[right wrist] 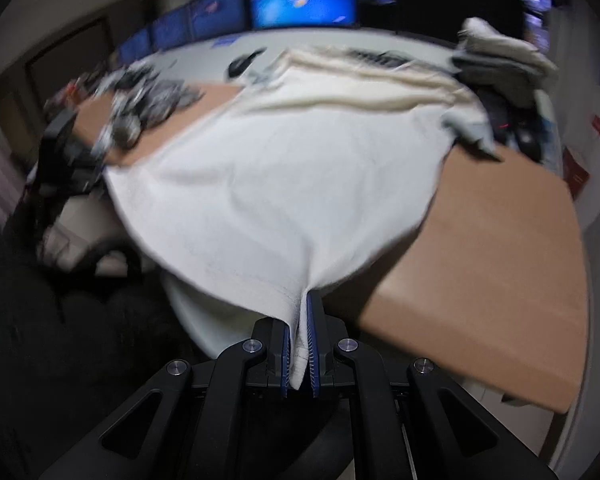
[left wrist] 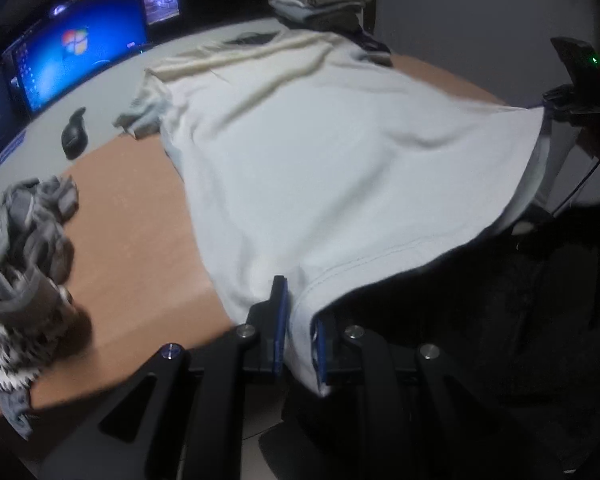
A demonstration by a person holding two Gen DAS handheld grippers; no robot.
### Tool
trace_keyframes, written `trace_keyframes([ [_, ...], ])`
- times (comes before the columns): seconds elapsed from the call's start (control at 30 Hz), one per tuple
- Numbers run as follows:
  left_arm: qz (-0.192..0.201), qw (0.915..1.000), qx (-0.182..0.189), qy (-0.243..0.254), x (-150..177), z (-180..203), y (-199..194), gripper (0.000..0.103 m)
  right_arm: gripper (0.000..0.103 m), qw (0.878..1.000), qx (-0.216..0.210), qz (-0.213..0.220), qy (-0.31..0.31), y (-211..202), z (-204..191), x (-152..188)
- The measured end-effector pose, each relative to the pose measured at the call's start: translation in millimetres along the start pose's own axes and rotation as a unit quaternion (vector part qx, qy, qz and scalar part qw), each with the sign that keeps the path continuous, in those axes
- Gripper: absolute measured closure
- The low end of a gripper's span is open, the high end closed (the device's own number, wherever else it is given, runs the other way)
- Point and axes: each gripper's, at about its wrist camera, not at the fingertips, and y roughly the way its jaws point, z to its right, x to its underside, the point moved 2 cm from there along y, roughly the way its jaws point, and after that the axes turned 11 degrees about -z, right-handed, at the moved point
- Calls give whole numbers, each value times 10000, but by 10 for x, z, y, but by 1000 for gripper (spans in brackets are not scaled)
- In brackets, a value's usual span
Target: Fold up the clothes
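Observation:
A pale white T-shirt (left wrist: 320, 160) lies spread over a brown board (left wrist: 132, 240), its collar end far from me. My left gripper (left wrist: 298, 320) is shut on the shirt's near hem corner, with cloth pinched between the blue pads. In the right wrist view the same T-shirt (right wrist: 284, 184) stretches away across the brown board (right wrist: 500, 248). My right gripper (right wrist: 299, 340) is shut on the other hem corner. The hem hangs lifted and taut between both grippers. The right gripper (left wrist: 556, 108) also shows at the far right of the left wrist view, and the left gripper (right wrist: 96, 164) at the left of the right wrist view.
A heap of grey and patterned clothes (left wrist: 24, 256) sits at the board's left end. Folded garments (left wrist: 324, 4) are stacked at the far edge. A dark mouse (left wrist: 74, 134) lies on the grey desk before lit monitors (left wrist: 80, 52). Below the hem is dark floor.

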Motion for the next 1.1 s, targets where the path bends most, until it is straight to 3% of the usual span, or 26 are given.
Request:
trace_keyframes([
  [0.1, -220, 9994, -182, -194, -480, -213, 25, 90, 94, 9999, 53, 107, 18, -75, 201, -411],
  [0.2, -586, 9941, -167, -901, -1154, -666, 230, 91, 94, 9993, 143, -24, 343, 88, 678, -1125],
  [0.23, -738, 9898, -384, -1153, -1375, -852, 353, 88, 94, 9983, 199, -116, 537, 190, 877, -1372],
  [0.3, -1072, 9785, -1056, -1411, -1797, -1202, 643, 74, 93, 9925, 355, -597, 1004, 537, 1293, -1733],
  [0.33, -1235, 9734, -1339, -1388, -1930, -1302, 790, 48, 89, 9873, 439, -946, 1196, 756, 1513, -1855],
  [0.37, -1319, 9685, -1492, -1498, -1994, -1381, 881, 42, 88, 9821, 497, -1181, 1381, 934, 1642, -1930],
  [0.4, -1308, 9672, -1444, -1628, -2036, -1449, 924, 42, 88, 9759, 555, -1414, 1564, 1112, 1770, -2005],
  [0.47, -1080, 9684, -1055, -1987, -2043, -1594, 884, 39, 88, 9722, 372, -1553, 1712, 1277, 1878, -2075],
  [0.5, -1007, 9655, -1162, -2102, -2013, -1631, 837, 39, 88, 9746, 294, -1419, 1707, 1252, 1872, -2085],
  [0.57, -770, 9677, -1252, -2050, -1957, -1566, 743, 38, 88, 9788, 210, -1136, 1693, 1186, 1861, -2105],
  [0.7, -523, 9795, -1142, -1575, -1813, -1147, 694, 34, 86, 9803, 844, -301, 1760, 792, 1882, -2139],
  [0.73, -573, 9820, -1148, -1387, -1786, -1008, 742, 34, 76, 9801, 680, -30, 1863, 682, 1869, -2117],
  [0.77, -660, 9843, -1148, -1167, -1759, -870, 809, 33, 67, 9825, 94, 277, 1837, 595, 1798, -2055],
  [0.8, -773, 9848, -1220, -968, -1720, -746, 883, 33, 37, 9841, -576, 411, 1629, 579, 1672, -1995],
  [0.83, -906, 9837, -1343, -785, -1673, -633, 961, 33, 21, 9841, -1090, 351, 1360, 619, 1489, -1925],
  [0.87, -1023, 9821, -1468, -589, -1619, -546, 1049, 33, 20, 9834, -1421, 238, 1107, 677, 1303, -1843],
  [0.93, -1094, 9782, -1751, -232, -1493, -416, 1190, 31, 21, 9928, -877, -283, 764, 946, 1017, -1645],
  [1.0, -856, 9751, -2045, -71, -1341, -314, 1186, 28, 20, 9976, -98, -505, 453, 1169, 887, -1439],
  [1.07, -804, 9771, -1961, -179, -1180, -258, 1089, 30, 18, 9963, 627, -563, 155, 1319, 807, -1227],
  [1.1, -789, 9796, -1829, -268, -1090, -239, 1031, 30, 16, 9957, 674, -627, 54, 1312, 747, -1134],
])
